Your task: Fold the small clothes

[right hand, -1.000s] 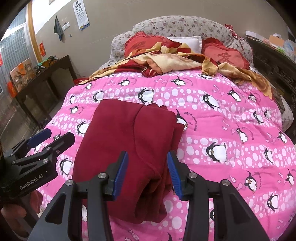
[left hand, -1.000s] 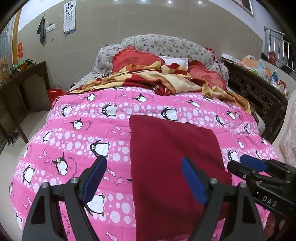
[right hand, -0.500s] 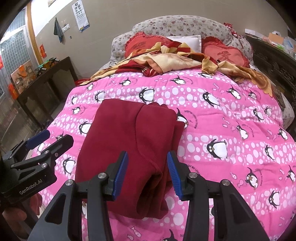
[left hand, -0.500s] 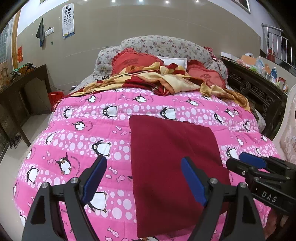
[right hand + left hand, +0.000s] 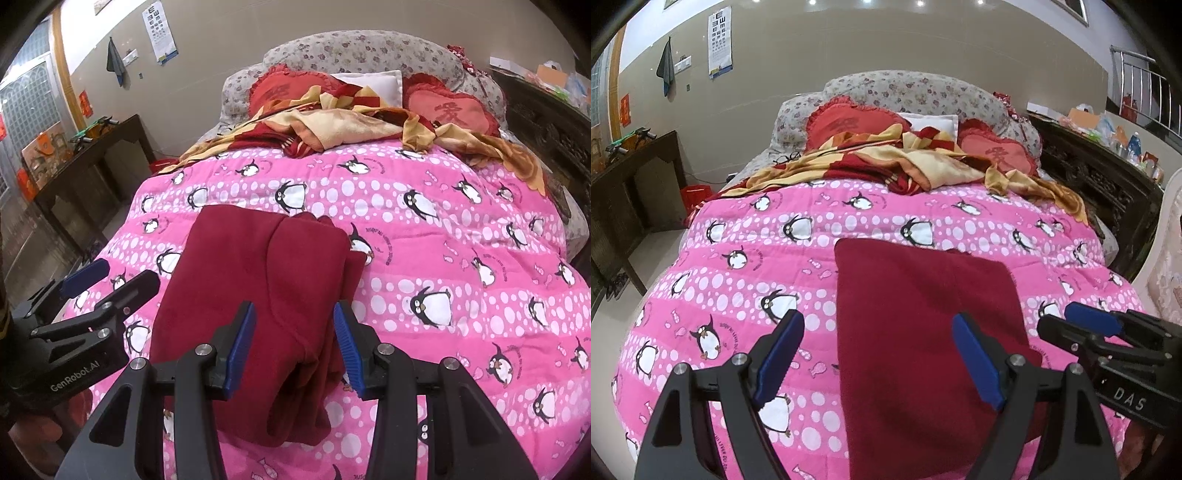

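A dark red folded garment (image 5: 923, 325) lies flat on the pink penguin quilt (image 5: 746, 258); in the right wrist view it (image 5: 258, 295) shows layered folds along its right edge. My left gripper (image 5: 875, 354) is open and empty, held above the garment's near left part. My right gripper (image 5: 293, 347) is open and empty, above the garment's near right edge. The right gripper also shows in the left wrist view (image 5: 1108, 343), and the left gripper in the right wrist view (image 5: 85, 306).
A crumpled red and yellow blanket (image 5: 905, 166) and red heart pillows (image 5: 450, 107) lie at the bed's head. A dark wooden table (image 5: 631, 184) stands left of the bed, a carved dark cabinet (image 5: 1108, 192) on the right. A cream chair (image 5: 1163, 266) is near right.
Both grippers have drawn back and risen slightly from the garment; more of the quilt's near edge shows. The garment has not moved.
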{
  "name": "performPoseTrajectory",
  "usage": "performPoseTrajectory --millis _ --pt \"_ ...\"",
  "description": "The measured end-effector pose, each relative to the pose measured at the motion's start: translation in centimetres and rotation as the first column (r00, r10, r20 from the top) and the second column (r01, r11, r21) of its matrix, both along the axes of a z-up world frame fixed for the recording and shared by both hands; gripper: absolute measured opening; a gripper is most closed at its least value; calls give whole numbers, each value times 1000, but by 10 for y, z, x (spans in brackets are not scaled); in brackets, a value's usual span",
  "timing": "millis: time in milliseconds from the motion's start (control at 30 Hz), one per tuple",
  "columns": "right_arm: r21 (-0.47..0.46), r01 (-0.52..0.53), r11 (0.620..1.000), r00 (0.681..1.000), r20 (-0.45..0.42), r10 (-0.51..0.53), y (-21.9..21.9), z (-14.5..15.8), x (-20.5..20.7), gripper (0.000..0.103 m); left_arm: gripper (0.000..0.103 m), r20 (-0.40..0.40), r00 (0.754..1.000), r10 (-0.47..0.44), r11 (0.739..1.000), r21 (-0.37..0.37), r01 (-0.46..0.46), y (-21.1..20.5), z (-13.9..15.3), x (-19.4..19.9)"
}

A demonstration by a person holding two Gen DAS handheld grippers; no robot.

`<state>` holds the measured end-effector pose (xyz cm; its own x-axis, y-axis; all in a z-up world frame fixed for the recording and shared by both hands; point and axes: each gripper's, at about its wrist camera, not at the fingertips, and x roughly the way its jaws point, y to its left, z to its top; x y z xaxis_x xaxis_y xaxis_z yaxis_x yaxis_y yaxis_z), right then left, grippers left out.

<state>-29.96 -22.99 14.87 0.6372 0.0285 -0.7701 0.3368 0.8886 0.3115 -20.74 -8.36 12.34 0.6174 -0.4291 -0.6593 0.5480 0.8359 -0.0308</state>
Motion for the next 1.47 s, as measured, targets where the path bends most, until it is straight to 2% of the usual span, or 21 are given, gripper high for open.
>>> performPoseTrajectory --millis 533,767,1467 --pt "-28 -16 999 1000 10 16 13 4 11 60 86 -24 1000 8 1000 4 -8 9 -9 4" --pt "-42 -22 999 1000 4 22 18 4 13 65 86 -24 1000 7 1000 -2 -7 12 -10 5" --pt "-28 -36 999 999 -21 35 21 -5 20 66 86 -35 999 10 1000 -4 -10 15 -20 11"
